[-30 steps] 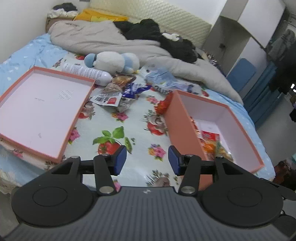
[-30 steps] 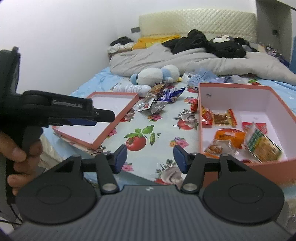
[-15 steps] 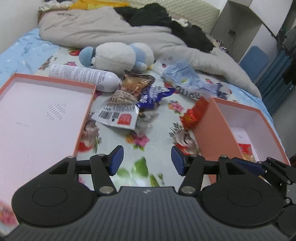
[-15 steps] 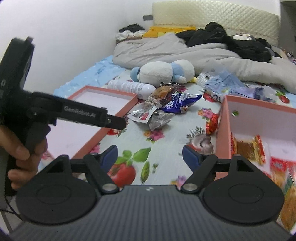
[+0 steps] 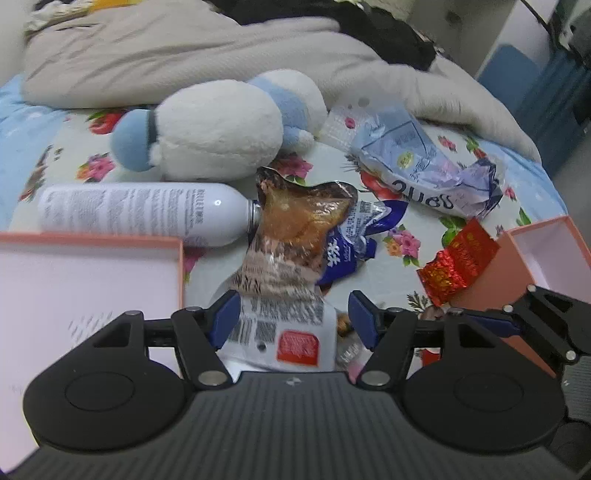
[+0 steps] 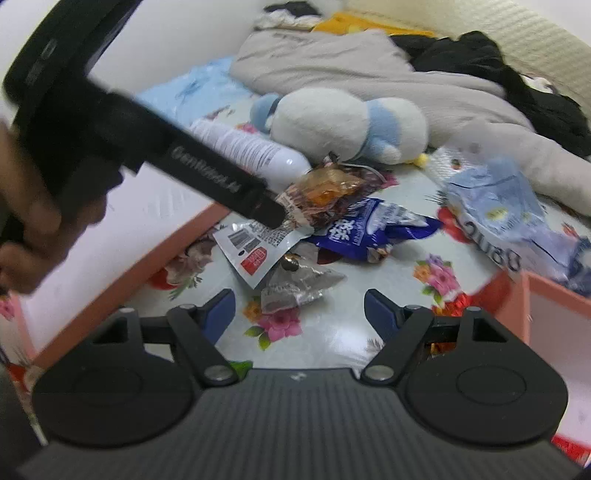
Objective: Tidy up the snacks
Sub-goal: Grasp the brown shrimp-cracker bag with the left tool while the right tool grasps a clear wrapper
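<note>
The left gripper (image 5: 291, 314) has just been widening its jaws and is straddling the brown snack packet (image 5: 291, 258), unpinched. Light, crinkly, slippery film: it is best taken by its flat white end. The right gripper (image 6: 299, 312) is hanging released above a grey sachet (image 6: 295, 288).

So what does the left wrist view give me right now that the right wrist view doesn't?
Left wrist only: the red foil packet leaning against the orange box's outer wall, and the right gripper's fingers edging in from the right.

Right wrist only: the grey crumpled packet ahead of the open right gripper, the hand holding the left gripper, and the yellow cloth at the headboard.

Both: the white-labelled brown snack packet, now between the left gripper's open jaws, which have just been opening; blue snack packet, spray can, plush toy, box lid.
</note>
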A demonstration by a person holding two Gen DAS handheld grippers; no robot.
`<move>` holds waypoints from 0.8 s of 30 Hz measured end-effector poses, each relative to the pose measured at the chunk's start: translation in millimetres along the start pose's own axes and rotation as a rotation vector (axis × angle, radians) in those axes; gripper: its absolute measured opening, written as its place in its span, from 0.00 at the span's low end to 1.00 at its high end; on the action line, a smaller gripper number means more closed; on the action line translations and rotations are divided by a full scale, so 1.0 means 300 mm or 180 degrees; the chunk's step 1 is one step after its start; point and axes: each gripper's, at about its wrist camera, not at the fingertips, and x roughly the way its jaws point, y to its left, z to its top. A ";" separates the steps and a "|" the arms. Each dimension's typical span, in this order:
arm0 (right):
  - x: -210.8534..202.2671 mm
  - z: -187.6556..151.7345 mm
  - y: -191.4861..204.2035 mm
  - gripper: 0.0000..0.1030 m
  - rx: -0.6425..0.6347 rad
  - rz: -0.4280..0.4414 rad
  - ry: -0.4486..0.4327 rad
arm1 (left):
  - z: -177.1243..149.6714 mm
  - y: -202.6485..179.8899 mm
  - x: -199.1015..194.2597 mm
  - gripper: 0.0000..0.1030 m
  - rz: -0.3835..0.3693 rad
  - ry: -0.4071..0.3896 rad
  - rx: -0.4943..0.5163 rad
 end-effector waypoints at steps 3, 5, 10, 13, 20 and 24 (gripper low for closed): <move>0.057 0.021 0.009 0.76 -0.0242 0.0095 0.0112 | 0.040 0.024 0.060 0.74 0.0013 0.0072 0.0078; 0.088 0.029 0.020 0.76 -0.0433 0.0093 0.0143 | 0.058 0.037 0.096 0.74 -0.0035 0.0104 0.0117; 0.152 0.045 0.042 0.76 -0.0871 0.0102 0.0238 | 0.095 0.048 0.176 0.74 -0.0089 0.0162 0.0215; 0.190 0.046 0.052 0.75 -0.1109 0.0185 0.0318 | 0.113 0.048 0.209 0.74 -0.0134 0.0177 0.0242; 0.263 0.045 0.053 0.75 -0.1305 0.0215 0.0518 | 0.120 0.047 0.283 0.74 -0.0206 0.0262 0.0206; 0.275 0.048 0.050 0.71 -0.1202 0.0244 0.0524 | 0.114 0.044 0.297 0.66 -0.0242 0.0278 0.0169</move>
